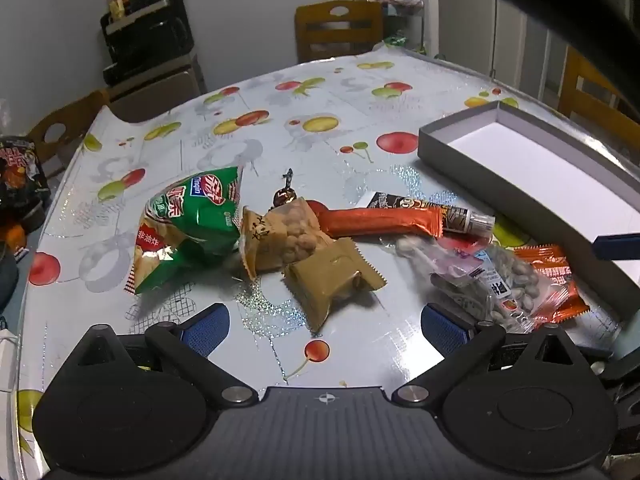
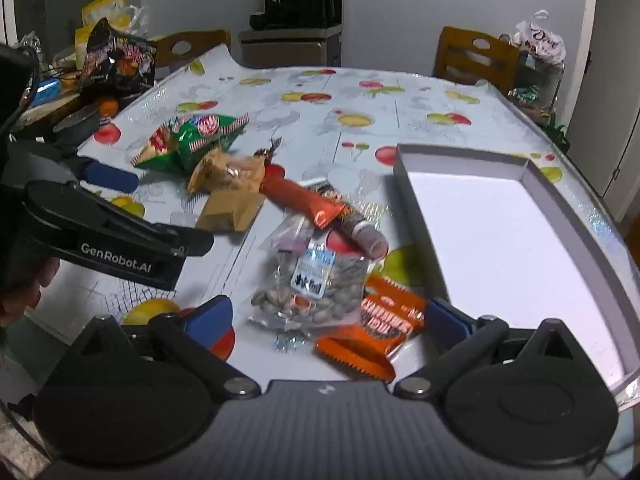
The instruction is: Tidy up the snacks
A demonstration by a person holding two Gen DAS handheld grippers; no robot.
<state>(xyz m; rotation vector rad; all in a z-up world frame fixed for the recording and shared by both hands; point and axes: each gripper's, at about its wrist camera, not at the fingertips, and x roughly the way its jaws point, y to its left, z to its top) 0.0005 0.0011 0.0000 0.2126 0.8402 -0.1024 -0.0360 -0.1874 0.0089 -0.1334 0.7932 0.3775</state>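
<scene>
Left tool (image 1: 326, 322) spread wide above tan packet (image 1: 334, 278), right tool (image 2: 328, 318) spread wide over pistachio bag (image 2: 308, 284), orange wrapper (image 2: 372, 330) beside, grey box (image 2: 404, 164) to its right on desk (image 2: 280, 92)

In the right wrist view, "GenRobot.AI" stands in pale letters on the black body of the left gripper (image 2: 108, 178) at the left of the frame. In the left wrist view, the green snack bag (image 1: 188, 228) left of centre bears red-panel Chinese characters, seemingly "非油炸". Other wrappers' print is too blurred to read.
</scene>
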